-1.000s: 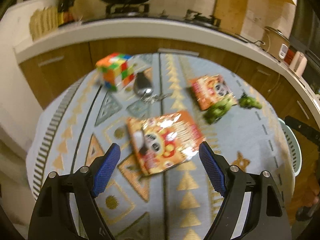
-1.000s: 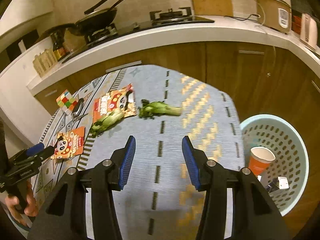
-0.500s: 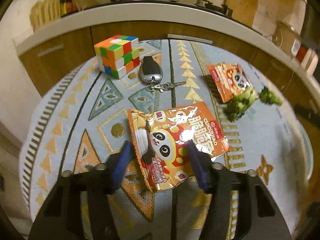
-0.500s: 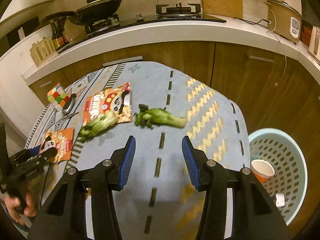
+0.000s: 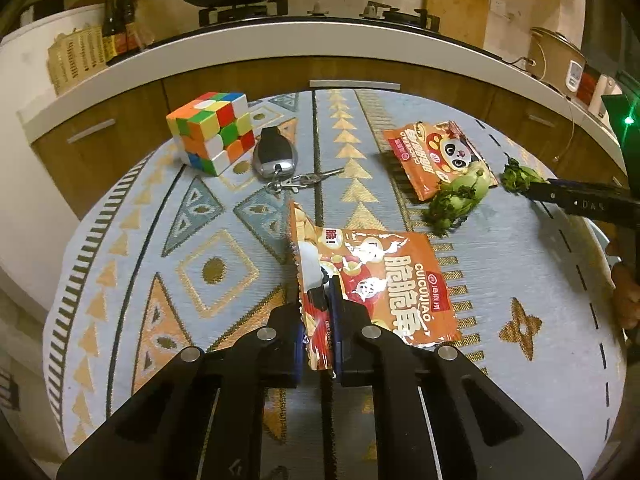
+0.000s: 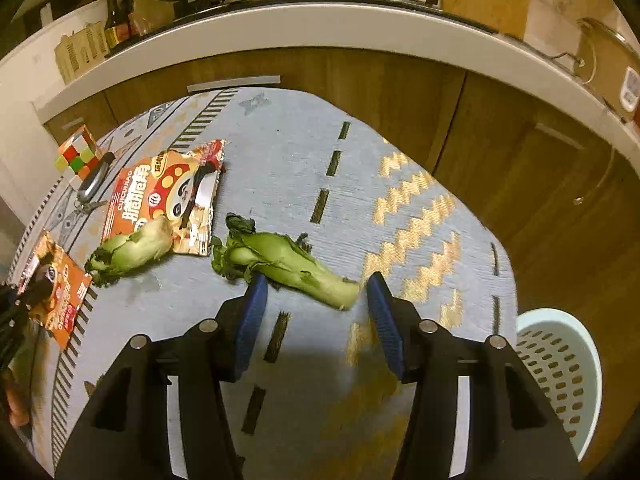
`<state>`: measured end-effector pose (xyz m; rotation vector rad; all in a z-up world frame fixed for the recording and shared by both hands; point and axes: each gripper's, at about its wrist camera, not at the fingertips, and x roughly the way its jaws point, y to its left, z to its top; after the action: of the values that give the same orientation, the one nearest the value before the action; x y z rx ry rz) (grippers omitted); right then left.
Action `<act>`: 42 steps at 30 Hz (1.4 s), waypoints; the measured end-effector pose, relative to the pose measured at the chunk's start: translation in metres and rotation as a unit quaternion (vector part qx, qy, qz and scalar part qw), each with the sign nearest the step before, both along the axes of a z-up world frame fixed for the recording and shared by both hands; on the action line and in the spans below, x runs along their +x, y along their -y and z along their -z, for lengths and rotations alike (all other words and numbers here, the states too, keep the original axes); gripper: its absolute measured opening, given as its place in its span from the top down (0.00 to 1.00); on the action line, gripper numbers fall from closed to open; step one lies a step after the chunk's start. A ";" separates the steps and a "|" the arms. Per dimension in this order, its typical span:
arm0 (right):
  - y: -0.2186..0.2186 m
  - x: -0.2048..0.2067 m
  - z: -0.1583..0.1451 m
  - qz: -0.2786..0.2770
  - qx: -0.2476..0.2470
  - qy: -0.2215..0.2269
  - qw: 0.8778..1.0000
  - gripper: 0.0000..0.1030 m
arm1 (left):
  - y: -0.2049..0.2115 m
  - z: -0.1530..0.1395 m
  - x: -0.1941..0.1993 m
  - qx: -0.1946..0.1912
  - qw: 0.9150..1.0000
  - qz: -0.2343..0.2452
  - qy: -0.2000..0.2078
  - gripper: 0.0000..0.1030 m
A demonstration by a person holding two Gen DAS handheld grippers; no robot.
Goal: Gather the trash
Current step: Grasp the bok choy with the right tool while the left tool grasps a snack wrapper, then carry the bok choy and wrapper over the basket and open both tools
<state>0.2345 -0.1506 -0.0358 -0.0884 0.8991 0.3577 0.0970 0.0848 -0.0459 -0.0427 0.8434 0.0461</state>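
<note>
While a second ago the left gripper hung wide above the near snack wrapper, its jaws are now closing, pinching its edge, so it looks ready to lift. The right gripper is opening, straddling the loose bok choy. Right of it, the laundry basket shows nothing inside.

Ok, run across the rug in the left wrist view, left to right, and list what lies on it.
Rubik's cube → car key fob → snack wrapper pinched in the left tool → second snack wrapper → leafy green stalk lying on that wrapper's corner → another green stalk by the right tool's tip.
</note>
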 end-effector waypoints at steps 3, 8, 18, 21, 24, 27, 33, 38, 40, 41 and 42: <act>-0.008 0.005 0.002 -0.012 -0.020 0.006 1.000 0.47 | 0.000 0.000 0.000 0.000 1.000 0.002 0.000 0.92; -0.021 -0.002 0.000 -0.025 -0.044 0.027 0.998 0.66 | 0.000 0.000 0.000 0.002 1.000 0.006 0.001 0.93; -0.007 -0.039 -0.010 -0.025 -0.017 0.050 0.998 0.88 | 0.008 -0.021 -0.009 -0.026 0.999 0.030 0.026 0.94; 0.004 -0.051 -0.017 -0.015 0.002 0.057 0.998 0.88 | 0.015 -0.033 -0.014 -0.040 0.997 0.042 0.041 0.94; 0.015 -0.064 -0.026 -0.010 0.017 0.065 0.998 0.88 | 0.025 -0.048 -0.019 -0.048 0.996 0.058 0.057 0.94; 0.025 -0.074 -0.035 -0.002 0.025 0.077 0.997 0.88 | 0.040 -0.065 -0.023 -0.056 0.993 0.078 0.075 0.94; 0.061 -0.097 -0.058 0.040 0.054 0.101 0.993 0.88 | 0.066 -0.091 -0.021 -0.064 0.987 0.109 0.103 0.94; 0.100 -0.116 -0.073 0.078 0.066 0.117 0.988 0.88 | 0.108 -0.109 -0.015 -0.057 0.980 0.148 0.121 0.94; 0.115 -0.124 -0.078 0.099 0.056 0.126 0.985 0.88 | 0.128 -0.115 -0.013 -0.059 0.976 0.165 0.126 0.94; 0.123 -0.128 -0.080 0.107 0.054 0.130 0.984 0.88 | 0.138 -0.117 -0.012 -0.060 0.975 0.173 0.127 0.94; 0.129 -0.132 -0.081 0.113 0.054 0.132 0.983 0.88 | 0.147 -0.119 -0.010 -0.060 0.973 0.182 0.128 0.94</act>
<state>0.1029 -0.2794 0.0453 0.0660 0.6175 0.1763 0.0870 -0.0625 0.0727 -0.0076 0.5848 -0.3490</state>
